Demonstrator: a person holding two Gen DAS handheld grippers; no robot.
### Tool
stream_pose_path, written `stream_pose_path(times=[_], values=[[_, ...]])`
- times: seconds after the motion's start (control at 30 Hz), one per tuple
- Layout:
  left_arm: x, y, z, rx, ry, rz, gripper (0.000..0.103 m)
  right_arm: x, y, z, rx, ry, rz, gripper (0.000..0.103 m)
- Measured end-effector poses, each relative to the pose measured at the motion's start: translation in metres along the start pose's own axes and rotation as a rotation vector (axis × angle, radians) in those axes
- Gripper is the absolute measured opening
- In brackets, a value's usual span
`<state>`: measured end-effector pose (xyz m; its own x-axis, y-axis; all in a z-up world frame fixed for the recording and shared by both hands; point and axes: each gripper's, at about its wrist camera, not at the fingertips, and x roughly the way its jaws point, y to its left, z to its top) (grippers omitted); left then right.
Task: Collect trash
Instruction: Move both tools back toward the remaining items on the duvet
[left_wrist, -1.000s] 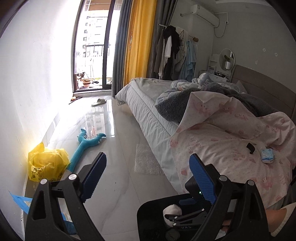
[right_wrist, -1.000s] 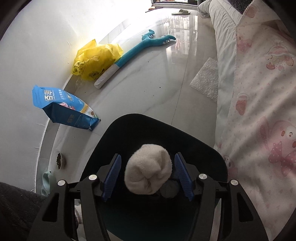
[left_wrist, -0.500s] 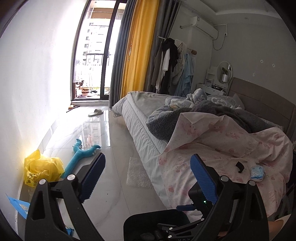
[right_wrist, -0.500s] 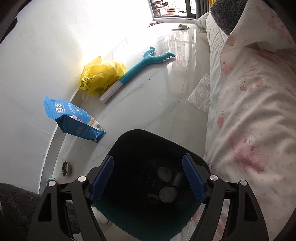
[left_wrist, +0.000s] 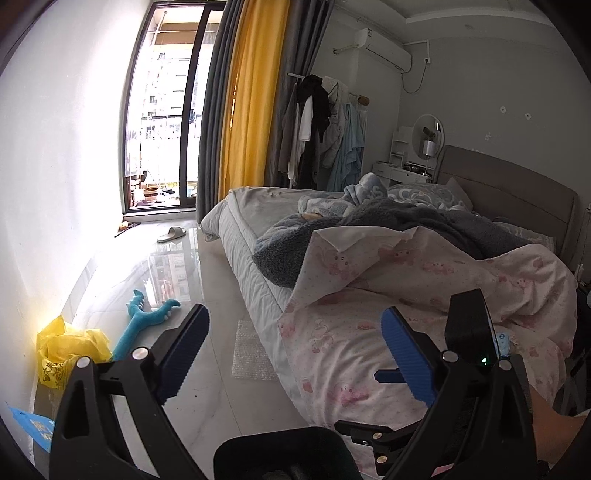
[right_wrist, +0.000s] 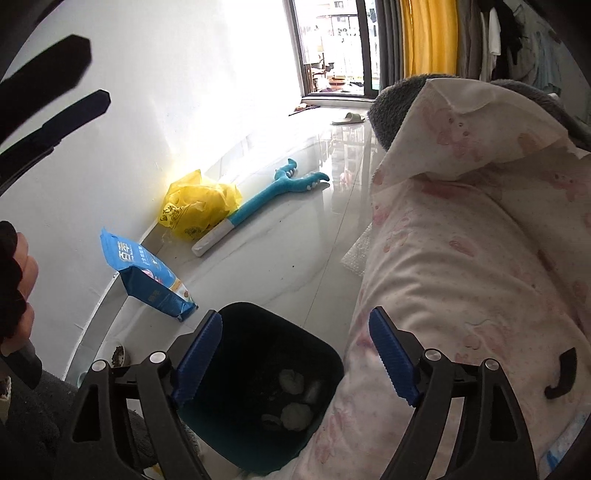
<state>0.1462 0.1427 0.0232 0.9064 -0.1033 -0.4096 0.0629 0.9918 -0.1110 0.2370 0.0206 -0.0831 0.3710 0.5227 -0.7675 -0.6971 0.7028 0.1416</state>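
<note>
The black trash bin (right_wrist: 258, 387) sits at 6 o'clock in the right wrist view, against the bed, with three or four pale wads (right_wrist: 295, 415) in the bottom, too murky to count for sure. Right gripper (right_wrist: 295, 363) is opening over it, nothing between the jaws. Left gripper (left_wrist: 295, 356) is wide and empty too. One yellow bag (right_wrist: 197, 210) at 10 o'clock, one blue pouch (right_wrist: 147, 277) beside it.

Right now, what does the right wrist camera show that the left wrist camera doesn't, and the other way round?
Only the right wrist view looks down into the black bin and shows the crumpled white wads inside it, with the right gripper empty and opening above. Only the left wrist view shows the headboard, air conditioner and open left gripper. Both show the yellow bag, blue toy, slipper and pink quilt.
</note>
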Motion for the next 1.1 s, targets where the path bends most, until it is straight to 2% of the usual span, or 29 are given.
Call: stream_pose_path(times=[0.07,0.33,0.73,0.9,1.1], values=[[0.006,-0.009,-0.001,-0.007,0.007,-0.021,0.096,-0.01,-0.01,-0.002,0.011,-0.02,0.01,0.091],[0.03,-0.048,-0.003,0.013,0.033,-0.073,0.096,-0.051,-0.052,-0.012,0.028,-0.097,-0.053,0.092],[0.061,-0.094,-0.014,0.03,0.092,-0.143,0.096,-0.094,-0.111,-0.044,0.052,-0.128,-0.171,0.099],[0.071,-0.113,-0.019,0.057,0.117,-0.17,0.096,-0.111,-0.132,-0.057,0.062,-0.138,-0.188,0.099],[0.084,-0.127,-0.024,0.063,0.146,-0.194,0.096,-0.117,-0.154,-0.077,0.041,-0.102,-0.207,0.1]])
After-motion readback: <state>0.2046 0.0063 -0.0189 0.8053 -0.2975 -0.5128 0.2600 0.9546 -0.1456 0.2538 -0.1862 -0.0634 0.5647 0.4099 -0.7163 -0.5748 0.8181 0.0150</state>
